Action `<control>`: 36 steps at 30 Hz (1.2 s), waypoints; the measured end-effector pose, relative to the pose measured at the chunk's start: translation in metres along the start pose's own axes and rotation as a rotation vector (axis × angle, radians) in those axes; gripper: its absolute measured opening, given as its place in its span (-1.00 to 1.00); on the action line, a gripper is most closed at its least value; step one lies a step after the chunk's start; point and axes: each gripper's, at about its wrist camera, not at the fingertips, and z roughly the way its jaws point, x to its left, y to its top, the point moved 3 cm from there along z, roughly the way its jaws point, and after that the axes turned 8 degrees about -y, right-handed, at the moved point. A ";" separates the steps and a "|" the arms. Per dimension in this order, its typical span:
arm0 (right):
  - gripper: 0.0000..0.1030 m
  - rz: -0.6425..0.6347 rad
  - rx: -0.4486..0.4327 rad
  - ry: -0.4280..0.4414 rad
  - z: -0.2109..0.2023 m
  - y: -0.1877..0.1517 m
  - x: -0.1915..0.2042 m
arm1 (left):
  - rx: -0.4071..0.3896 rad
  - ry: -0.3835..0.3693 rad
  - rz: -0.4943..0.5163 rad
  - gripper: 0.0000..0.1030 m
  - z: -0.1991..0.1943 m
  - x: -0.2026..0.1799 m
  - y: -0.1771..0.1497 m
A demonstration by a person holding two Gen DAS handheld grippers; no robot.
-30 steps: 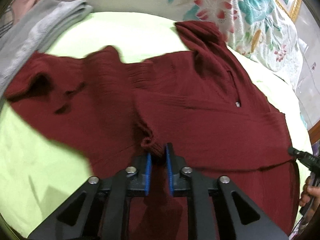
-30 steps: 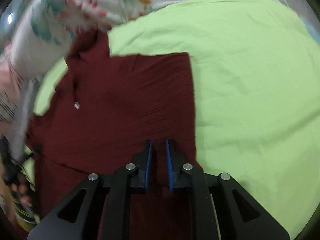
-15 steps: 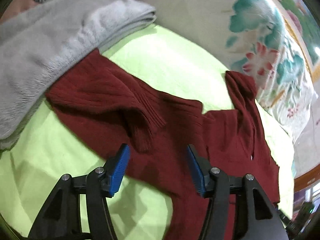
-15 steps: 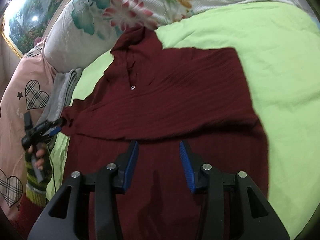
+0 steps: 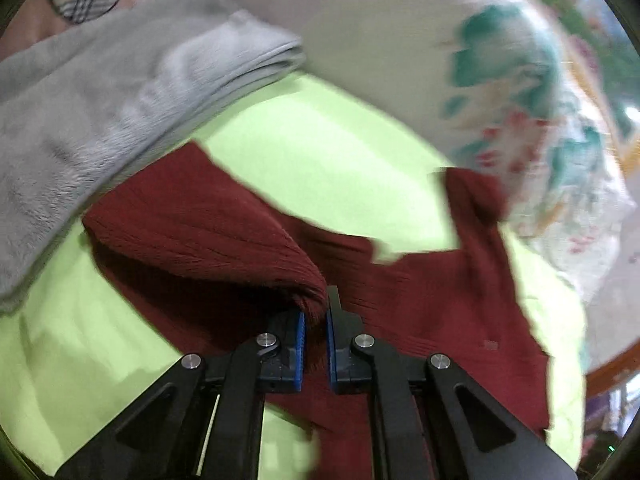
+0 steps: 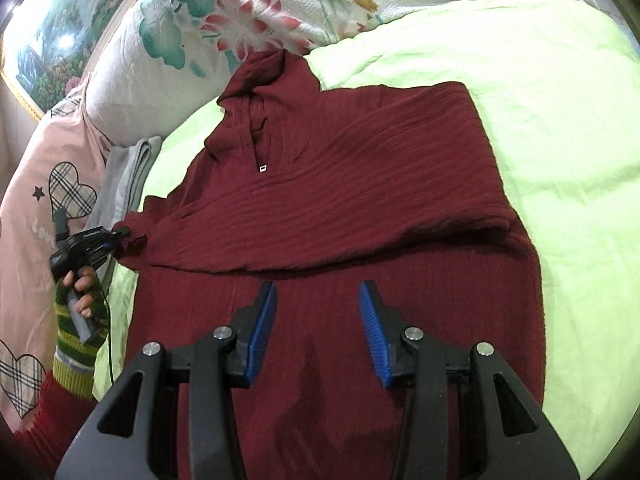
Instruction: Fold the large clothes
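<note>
The left claw [image 5: 315, 330] is closing, and its blue pads [image 5: 300, 332] already pinch the cuff of a sleeve [image 5: 224, 248] of the dark red sweater [image 6: 352, 200]. The sleeve rises from the bed up to the claw like a small tent. In the right wrist view the left claw [image 6: 120, 236] appears small at the left border, held by a hand [image 6: 82, 288] in a striped green sleeve, with the sleeve end of the sweater between its tips.

The right claw [image 6: 318, 304] stands half open above the lower part of the sweater. Nothing is between its pads [image 6: 262, 324], and they do not touch the cloth.

The sweater lies flat on the light green bed sheet [image 6: 560, 140]. One side is folded across the chest, and the fold makes a thick edge just in front of the right claw. The collar points to the far side, and a small white tag [image 6: 262, 168] sits under the neck opening.

Behind the sweater, a folded grey blanket [image 5: 100, 112] lies at the left, touching the lifted sleeve. Farther back there is a pillow with flowers [image 6: 224, 20] and a pink cover with checked hearts [image 6: 48, 184].
</note>
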 end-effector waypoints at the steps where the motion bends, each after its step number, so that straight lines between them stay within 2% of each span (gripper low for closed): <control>1: -0.15 0.005 -0.005 0.004 -0.002 0.000 -0.001 | -0.007 -0.036 0.015 -0.87 -0.005 -0.016 -0.005; 6: -0.15 0.046 -0.040 0.010 -0.015 0.001 -0.014 | -0.020 -0.262 0.097 -0.87 -0.014 -0.116 -0.037; 9: -0.15 0.073 -0.063 -0.003 -0.024 0.002 -0.025 | 0.000 -0.356 0.143 -0.87 -0.007 -0.166 -0.061; 11: -0.15 0.098 -0.082 -0.016 -0.032 0.003 -0.038 | 0.022 -0.369 0.191 -0.87 0.013 -0.204 -0.081; 13: -0.15 0.122 -0.096 -0.027 -0.037 0.004 -0.049 | 0.077 -0.408 0.198 -0.87 0.035 -0.231 -0.103; 19: -0.15 0.194 -0.120 -0.060 -0.049 0.006 -0.086 | 0.194 -0.419 0.244 -0.87 0.100 -0.287 -0.160; 25: -0.15 0.223 -0.119 -0.055 -0.050 0.008 -0.094 | 0.335 -0.351 0.290 -0.83 0.152 -0.289 -0.200; 27: -0.15 0.216 -0.116 -0.044 -0.049 0.009 -0.089 | 0.369 -0.342 0.278 -0.71 0.154 -0.280 -0.205; 28: -0.15 0.210 -0.115 -0.037 -0.049 0.010 -0.086 | 0.378 -0.341 0.273 -0.56 0.151 -0.275 -0.206; 31: -0.15 0.181 -0.100 -0.007 -0.042 0.016 -0.068 | 0.367 -0.333 0.285 -0.30 0.128 -0.254 -0.206; 34: -0.14 0.145 -0.080 0.015 -0.031 0.023 -0.051 | 0.319 -0.294 0.295 -0.21 0.092 -0.219 -0.200; 36: -0.14 0.126 -0.068 0.028 -0.020 0.030 -0.040 | 0.270 -0.232 0.287 -0.20 0.066 -0.186 -0.190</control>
